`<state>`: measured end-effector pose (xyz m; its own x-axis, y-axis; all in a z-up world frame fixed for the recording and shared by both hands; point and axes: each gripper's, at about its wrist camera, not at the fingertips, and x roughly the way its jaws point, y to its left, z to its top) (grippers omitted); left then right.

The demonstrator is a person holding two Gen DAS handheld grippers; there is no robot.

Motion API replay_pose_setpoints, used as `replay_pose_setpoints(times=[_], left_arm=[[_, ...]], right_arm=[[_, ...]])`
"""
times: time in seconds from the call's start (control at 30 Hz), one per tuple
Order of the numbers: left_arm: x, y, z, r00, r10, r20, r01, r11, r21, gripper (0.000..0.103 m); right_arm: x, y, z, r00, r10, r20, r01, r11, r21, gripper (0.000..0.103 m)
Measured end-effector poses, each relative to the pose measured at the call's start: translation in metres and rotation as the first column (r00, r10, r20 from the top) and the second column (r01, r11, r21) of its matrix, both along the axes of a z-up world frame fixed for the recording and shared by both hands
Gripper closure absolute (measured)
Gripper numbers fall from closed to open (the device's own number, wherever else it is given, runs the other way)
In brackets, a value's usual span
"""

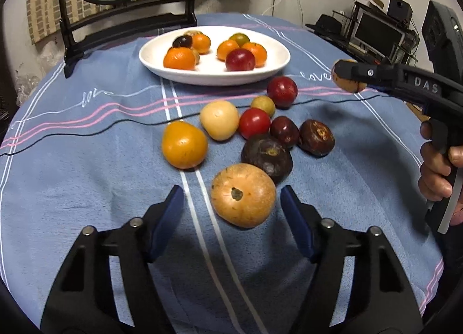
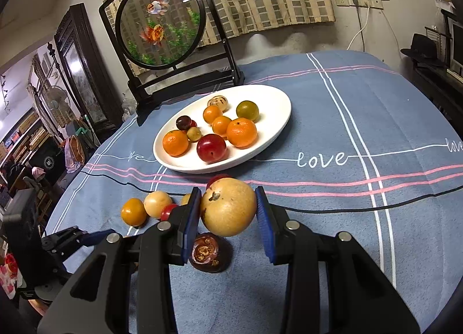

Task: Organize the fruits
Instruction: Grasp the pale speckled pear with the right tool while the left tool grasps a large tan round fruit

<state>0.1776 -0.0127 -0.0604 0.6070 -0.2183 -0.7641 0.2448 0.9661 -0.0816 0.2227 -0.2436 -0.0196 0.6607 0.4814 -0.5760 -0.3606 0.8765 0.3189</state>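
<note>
**Tongs bracket a tan fruit as a second one rides toward the plate**

Left tongs point(image 1: 231, 209) stand partly open over the near middle of the table, blue pads either side of a tan round fruit point(image 1: 243, 194) but clear of its skin; nothing is gripped there yet. Right tongs point(image 2: 228, 212) are clamped on a pale yellow-brown fruit point(image 2: 228, 210), held above the cloth just short of the white plate point(image 2: 272, 96), which sits toward the far edge.

Both fruits look firm, smooth and round, so likely to roll or squirt out of a lopsided pinch; the sound hold is probably across the widest girth, pads square to the sides, pressure modest so the skin is not bruised. They appear light enough for a single grip.

Around the tan fruit lie a dark purple fruit point(image 1: 266, 156), touching it at the far side, a second dark one with a scarred top point(image 1: 316, 137), a red tomato-like fruit point(image 1: 254, 123), a cream fruit point(image 1: 219, 119) and an orange-yellow fruit point(image 1: 184, 144); the plate already carries oranges and a red plum point(image 2: 211, 148).

Readable writing: "love" in white script on the blue tablecloth point(image 2: 376, 119), repeated along its stripe; "DAS" moulded on the right tool's arm in the left wrist view. A framed goldfish roundel point(image 2: 160, 25) stands behind the plate.
</note>
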Motion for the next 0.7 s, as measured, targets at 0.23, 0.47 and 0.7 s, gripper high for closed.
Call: replay_pose_setpoints(times=[0.23,0.47,0.7], left_arm=[[0.007,-0.001,-0.009,0.999,-0.007,-0.044,0.006,1.0,-0.004,0.033],[0.01,-0.007,-0.011,0.999,-0.014,-0.033,0.015,0.999,0.033,0.039],[0.008,-0.012,-0.009,0.999,-0.028,-0.022,0.029,0.998,0.053,0.058]], right_arm=[[-0.002,0.001,0.0,1.0,0.007,0.002,-0.007,1.0,-0.003,0.065],[-0.002,0.001,0.001,1.0,0.011,-0.003,-0.011,1.0,0.002,0.065],[-0.004,0.002,0.002,1.0,0.014,-0.002,-0.014,1.0,0.004,0.065]])
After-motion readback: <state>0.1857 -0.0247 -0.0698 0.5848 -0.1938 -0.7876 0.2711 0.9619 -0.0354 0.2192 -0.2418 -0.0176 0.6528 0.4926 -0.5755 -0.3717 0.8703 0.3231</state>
